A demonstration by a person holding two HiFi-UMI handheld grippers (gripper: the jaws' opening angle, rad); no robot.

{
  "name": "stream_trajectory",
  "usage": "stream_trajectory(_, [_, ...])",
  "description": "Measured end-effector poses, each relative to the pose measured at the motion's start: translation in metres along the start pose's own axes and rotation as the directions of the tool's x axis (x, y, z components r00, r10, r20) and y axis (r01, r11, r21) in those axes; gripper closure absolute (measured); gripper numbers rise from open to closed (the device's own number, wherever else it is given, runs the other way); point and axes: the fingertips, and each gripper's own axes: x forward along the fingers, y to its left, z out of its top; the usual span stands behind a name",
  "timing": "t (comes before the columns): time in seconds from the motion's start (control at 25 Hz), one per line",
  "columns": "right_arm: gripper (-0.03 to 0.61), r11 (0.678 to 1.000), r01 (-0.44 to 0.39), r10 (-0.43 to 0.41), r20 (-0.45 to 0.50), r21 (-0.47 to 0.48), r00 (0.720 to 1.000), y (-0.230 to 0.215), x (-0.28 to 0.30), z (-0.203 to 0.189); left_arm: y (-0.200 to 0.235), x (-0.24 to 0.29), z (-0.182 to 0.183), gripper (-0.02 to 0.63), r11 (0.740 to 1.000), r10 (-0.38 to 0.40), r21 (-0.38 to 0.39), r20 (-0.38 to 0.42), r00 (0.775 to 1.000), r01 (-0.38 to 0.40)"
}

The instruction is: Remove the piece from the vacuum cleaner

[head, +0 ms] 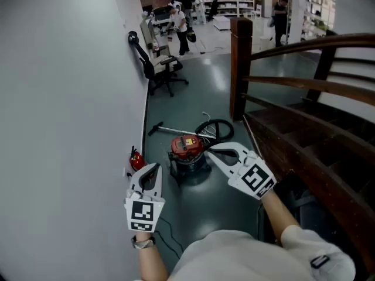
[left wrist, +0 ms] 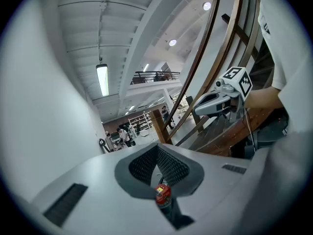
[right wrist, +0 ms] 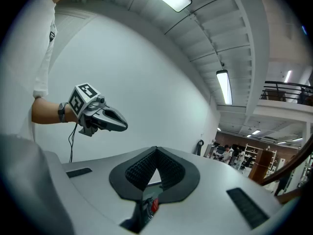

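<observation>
The vacuum cleaner point(head: 187, 148), a red canister on a dark base, stands on the grey floor ahead of me. Its black hose point(head: 218, 127) loops behind it, and a metal wand point(head: 176, 132) lies to the left. My left gripper point(head: 154, 167) is held in the air near the wall, short of the vacuum, jaws shut with nothing in them. My right gripper point(head: 211, 148) hovers in front of the canister's right side, also shut and empty. In the left gripper view the vacuum cleaner point(left wrist: 163, 194) shows small and red below the closed left gripper point(left wrist: 157, 152). The right gripper point(right wrist: 156, 153) view shows the same closed pads.
A white wall point(head: 70, 98) runs along the left, with a red fire extinguisher point(head: 137, 160) at its foot. A dark wooden staircase with a railing point(head: 304, 127) and post point(head: 240, 69) stands on the right. Beyond are a black office chair point(head: 161, 70) and several people. A thin cable point(head: 167, 236) lies on the floor.
</observation>
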Motion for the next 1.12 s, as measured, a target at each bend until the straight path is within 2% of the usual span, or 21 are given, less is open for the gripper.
stream_trajectory(0.36, [0.551, 1.0, 0.026, -0.026, -0.013, 0.006, 1.0, 0.0, -0.001, -0.004, 0.004, -0.004, -0.004, 0.614, 1.0, 0.012, -0.012, -0.011, 1.0, -0.012])
stream_trajectory(0.52, [0.55, 0.998, 0.021, -0.024, 0.041, 0.065, 0.999, -0.002, -0.005, 0.001, 0.004, -0.005, -0.003, 0.614, 1.0, 0.01, -0.015, -0.013, 1.0, -0.01])
stream_trajectory(0.72, [0.551, 0.996, 0.032, -0.032, 0.004, 0.089, 0.999, -0.008, -0.005, -0.01, 0.001, -0.002, -0.003, 0.614, 1.0, 0.011, -0.024, -0.013, 1.0, -0.011])
stream_trajectory(0.88, [0.551, 0.99, 0.02, -0.025, 0.033, 0.138, 0.999, -0.015, -0.01, -0.013, -0.003, 0.003, -0.004, 0.614, 1.0, 0.01, -0.027, -0.021, 1.0, -0.011])
stream_trajectory(1.12, [0.549, 0.993, 0.009, -0.013, 0.032, 0.115, 0.999, -0.027, -0.018, -0.02, -0.014, 0.013, -0.007, 0.614, 0.999, 0.021, -0.039, -0.039, 0.999, -0.023])
